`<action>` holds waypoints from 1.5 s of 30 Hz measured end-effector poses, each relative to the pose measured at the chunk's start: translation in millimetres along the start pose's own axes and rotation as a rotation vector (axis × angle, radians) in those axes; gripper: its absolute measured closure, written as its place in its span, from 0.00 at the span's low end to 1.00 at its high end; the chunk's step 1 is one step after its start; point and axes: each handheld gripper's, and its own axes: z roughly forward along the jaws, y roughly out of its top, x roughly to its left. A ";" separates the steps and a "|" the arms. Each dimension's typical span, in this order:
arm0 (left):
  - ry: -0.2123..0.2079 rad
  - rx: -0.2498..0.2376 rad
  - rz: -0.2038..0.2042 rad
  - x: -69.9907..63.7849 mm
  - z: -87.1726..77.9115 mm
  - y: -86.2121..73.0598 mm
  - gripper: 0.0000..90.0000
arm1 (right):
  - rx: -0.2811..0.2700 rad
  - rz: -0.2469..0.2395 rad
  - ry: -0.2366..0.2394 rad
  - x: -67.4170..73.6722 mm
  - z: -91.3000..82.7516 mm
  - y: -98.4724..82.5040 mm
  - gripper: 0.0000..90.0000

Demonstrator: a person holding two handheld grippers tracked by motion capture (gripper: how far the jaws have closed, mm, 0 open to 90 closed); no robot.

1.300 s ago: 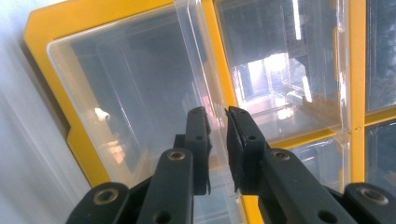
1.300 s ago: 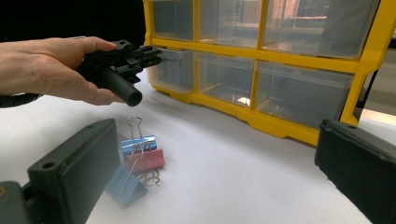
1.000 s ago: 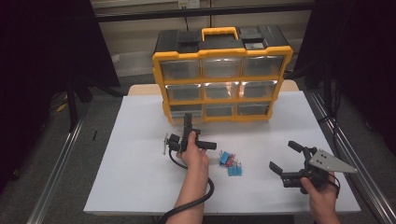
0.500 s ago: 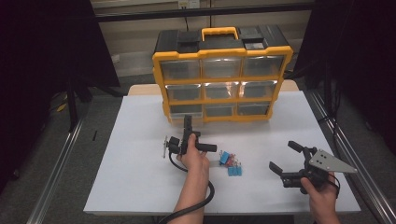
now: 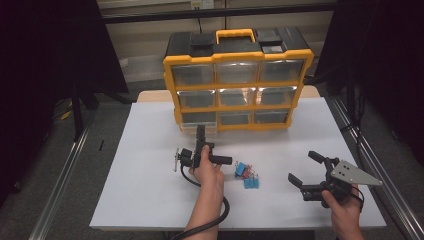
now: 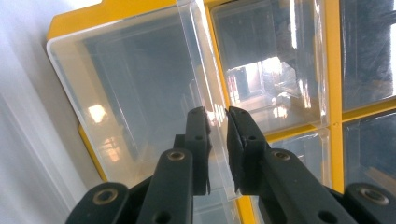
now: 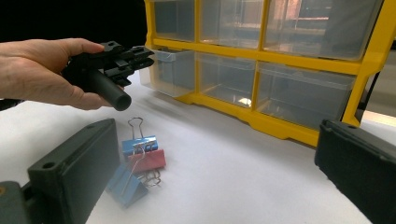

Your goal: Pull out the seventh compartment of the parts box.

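A yellow and black organizer [image 5: 239, 80] with clear drawers stands at the back of the white table [image 5: 150, 190]. My left gripper [image 5: 201, 128] reaches forward to its bottom-left drawer [image 5: 199, 119]. In the left gripper view the left gripper [image 6: 217, 112] is shut on the clear front lip of that drawer [image 6: 140, 93]. The right gripper view shows the drawer [image 7: 170, 70] pulled slightly out of the frame, with the left gripper [image 7: 140, 53] at its front. My right gripper [image 5: 302, 165] rests open and empty at the right front, and the right gripper [image 7: 215, 135] faces the clips from its own camera.
A small heap of blue and red binder clips [image 5: 246, 175] lies between the two hands, close to the right gripper's left jaw in its own view, where the clips [image 7: 137, 161] are seen up close. A black cable [image 5: 210, 222] trails from the left gripper over the front edge.
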 end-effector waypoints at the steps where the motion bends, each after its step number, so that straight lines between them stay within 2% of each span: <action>1: -0.002 0.034 0.047 3.4 -2.7 0.7 0.88 | 0.000 0.001 0.000 0.1 0.0 0.0 0.00; 4: -0.004 0.045 0.051 3.6 -4.1 0.4 0.88 | -0.003 -0.002 0.000 0.0 0.1 0.1 0.00; 5: 0.002 0.003 -0.005 -0.5 -1.7 -0.5 0.88 | -0.003 -0.002 0.000 0.0 0.1 0.1 0.00; 6: 0.001 0.002 -0.006 -0.6 -1.9 -0.6 0.88 | -0.003 -0.001 0.000 0.0 0.0 0.1 0.00; 8: -0.004 0.005 0.011 0.0 -2.5 -0.3 0.88 | -0.003 -0.001 0.001 0.0 0.0 0.1 0.00; 9: -0.006 0.000 -0.004 -0.8 -2.8 -0.5 0.88 | -0.002 -0.005 0.002 -0.3 -0.1 0.1 0.00; 11: -0.005 0.045 0.049 2.7 -6.3 0.3 0.87 | -0.002 -0.004 0.002 -0.2 -0.2 0.1 0.00; 13: -0.001 0.049 0.057 3.4 -7.0 0.6 0.87 | -0.004 -0.005 0.001 -0.3 -0.3 0.2 0.00; 14: 0.001 0.005 0.001 -0.7 -4.9 -0.3 0.87 | -0.004 -0.006 0.001 -0.4 -0.4 0.2 0.00; 16: -0.009 -0.002 -0.006 -0.8 -4.7 -0.4 0.87 | -0.003 -0.002 0.000 -0.3 -0.4 0.2 0.00; 17: -0.005 0.007 0.002 -0.3 -5.4 -0.3 0.87 | -0.002 -0.005 0.002 -0.5 -0.4 0.1 0.00; 18: 0.003 0.040 0.048 2.5 -8.1 0.6 0.87 | -0.003 -0.005 0.001 -0.5 -0.2 0.1 0.00; 19: -0.005 0.046 0.060 3.6 -9.1 1.0 0.87 | -0.002 -0.004 0.002 -0.4 -0.2 0.1 0.00; 20: -0.005 0.010 0.007 0.2 -7.3 0.3 0.87 | -0.002 -0.004 0.001 -0.3 -0.3 0.2 0.00; 21: -0.006 -0.001 -0.004 -0.6 -6.3 0.3 0.87 | -0.003 -0.004 0.002 -0.2 -0.3 0.2 0.00; 22: -0.007 0.011 0.009 0.6 -7.4 0.5 0.87 | -0.005 -0.006 0.002 -0.5 -0.3 0.2 0.00; 23: 0.001 0.049 0.053 3.2 -10.2 1.4 0.87 | -0.005 -0.005 0.005 -0.5 -0.3 0.2 0.00; 25: -0.005 0.046 0.057 3.6 -10.8 1.7 0.87 | -0.002 -0.003 0.001 -0.3 -0.3 0.2 0.00; 26: -0.005 0.008 -0.007 -0.6 -8.6 0.8 0.87 | -0.002 -0.003 0.002 -0.3 -0.2 0.2 0.00; 28: -0.006 0.008 -0.008 -0.9 -9.2 0.9 0.87 | -0.004 0.000 -0.001 0.0 -0.1 0.3 0.00; 32: -0.002 0.023 0.015 0.3 -10.6 1.1 0.87 | -0.004 -0.001 0.000 0.0 -0.1 0.4 0.00; 34: -0.002 0.010 -0.001 -0.8 -10.5 1.1 0.87 | -0.006 0.000 0.000 0.0 -0.2 0.4 0.00; 39: -0.012 0.013 -0.002 -0.6 -12.1 0.9 0.87 | -0.004 -0.001 0.001 0.1 -0.1 0.4 0.00; 41: -0.009 0.031 0.023 1.2 -13.9 1.3 0.87 | -0.004 0.000 0.001 0.0 -0.1 0.4 0.00; 42: -0.013 0.011 -0.010 -0.9 -12.3 0.9 0.87 | -0.004 -0.001 0.002 -0.1 -0.1 0.4 0.00; 44: -0.017 0.019 0.009 0.7 -12.9 1.0 0.87 | -0.003 0.003 0.000 0.1 -0.3 0.4 0.00; 45: -0.020 0.017 0.001 0.5 -12.8 0.8 0.87 | -0.004 -0.002 0.000 -0.2 -0.3 0.4 0.00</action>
